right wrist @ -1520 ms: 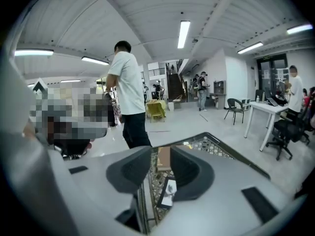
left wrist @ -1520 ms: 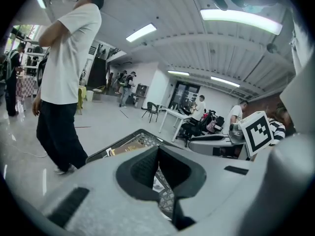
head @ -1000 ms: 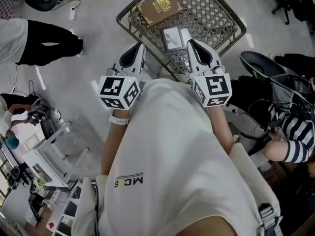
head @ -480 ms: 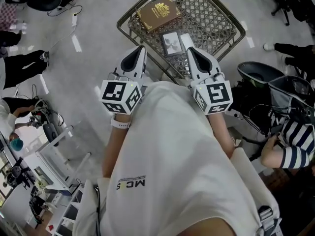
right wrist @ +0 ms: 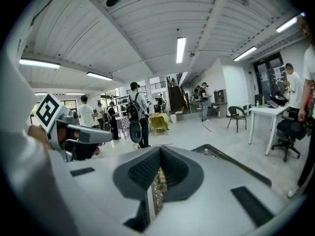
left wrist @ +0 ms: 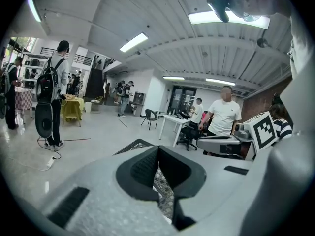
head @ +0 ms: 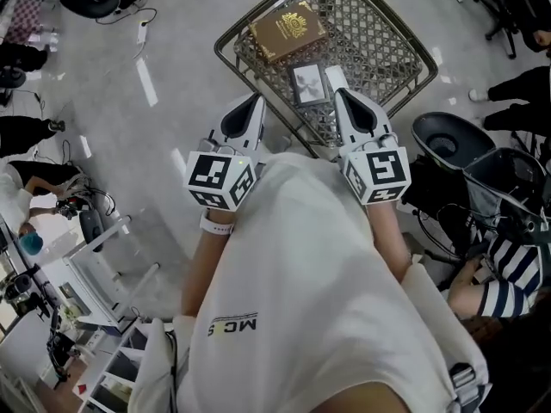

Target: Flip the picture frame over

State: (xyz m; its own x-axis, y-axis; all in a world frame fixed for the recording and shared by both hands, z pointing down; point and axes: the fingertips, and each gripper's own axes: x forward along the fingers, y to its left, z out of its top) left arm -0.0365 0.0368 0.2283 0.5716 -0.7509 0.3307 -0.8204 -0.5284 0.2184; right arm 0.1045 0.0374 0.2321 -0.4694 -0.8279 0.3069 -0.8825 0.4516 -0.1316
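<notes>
Right then, the picture frame (head: 309,82) lay flat on the mesh table (head: 387,33), long axis running away from the person, just left of the right gripper (head: 338,95) and farther from the left gripper (head: 256,101), both fingers pressed together, empty.

You hold two grippers, the left gripper (head: 250,107) and the right gripper (head: 343,99), and each carries one marker cube, so that makes two cubes in all. Ahead of you stands one wire basket (head: 372,36). In it you can count one brown book (head: 288,31) and one picture frame (head: 308,83).
</notes>
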